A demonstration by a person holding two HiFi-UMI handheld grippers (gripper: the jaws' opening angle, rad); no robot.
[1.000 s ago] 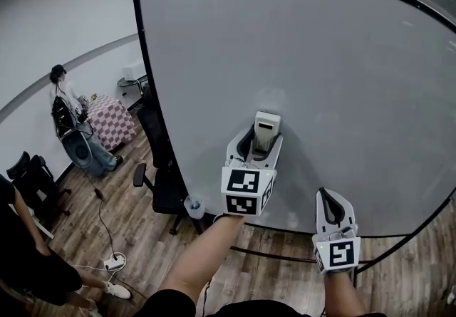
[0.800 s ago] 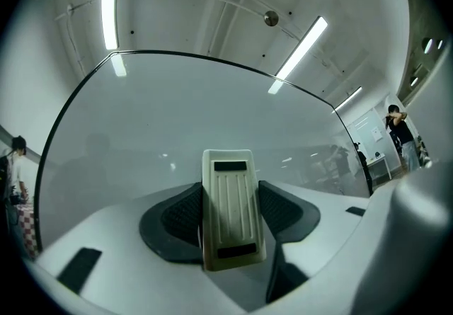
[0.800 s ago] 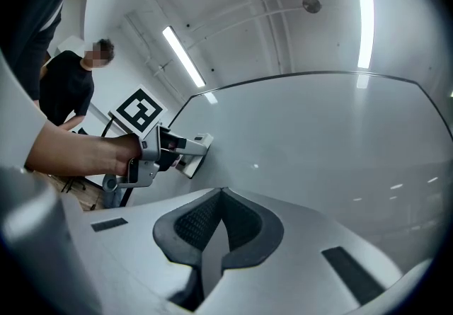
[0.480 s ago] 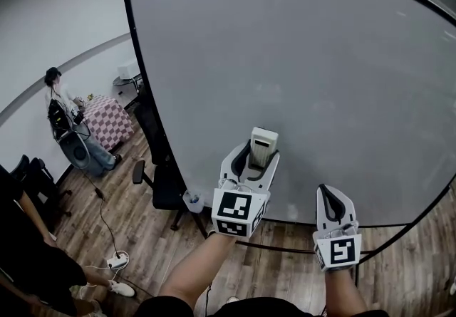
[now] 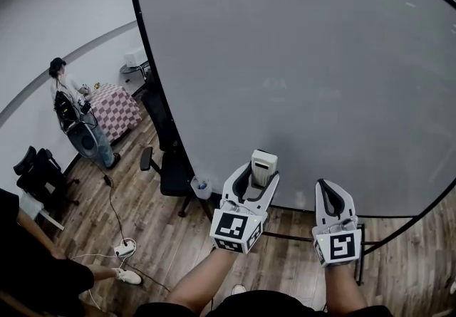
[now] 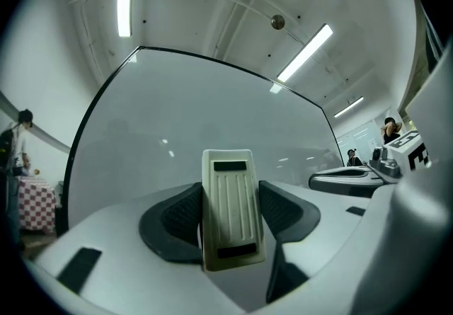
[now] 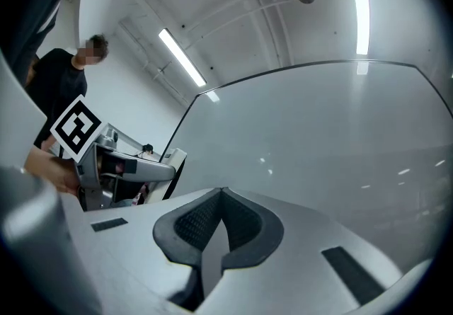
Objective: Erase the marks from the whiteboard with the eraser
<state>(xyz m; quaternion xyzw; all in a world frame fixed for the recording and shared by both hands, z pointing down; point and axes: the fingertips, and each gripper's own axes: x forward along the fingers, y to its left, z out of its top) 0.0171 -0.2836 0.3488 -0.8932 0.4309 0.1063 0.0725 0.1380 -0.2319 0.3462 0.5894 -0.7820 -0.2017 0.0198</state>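
A big black-framed whiteboard [image 5: 313, 73] fills most of the head view; I see no marks on its grey-white face. My left gripper [image 5: 256, 174] is shut on a cream ribbed eraser [image 5: 263, 166], held low before the board's bottom edge. In the left gripper view the eraser [image 6: 231, 207] stands upright between the dark pads [image 6: 180, 218], in front of the whiteboard [image 6: 198, 115]. My right gripper [image 5: 332, 198] hangs just to the right at the same height, jaws shut on nothing. In the right gripper view its fingertips [image 7: 221, 197] meet in front of the whiteboard [image 7: 333, 129].
A black office chair [image 5: 165, 173] stands by the board's left edge. Further left are a checkered table [image 5: 114, 110], a person [image 5: 68, 105], and cables with a power strip [image 5: 125, 246] on the wooden floor. The board's stand leg [image 5: 360, 255] is under my right gripper.
My left gripper has come down the board with the eraser, from mid-height to near the bottom edge. The right gripper has stayed about where it was.
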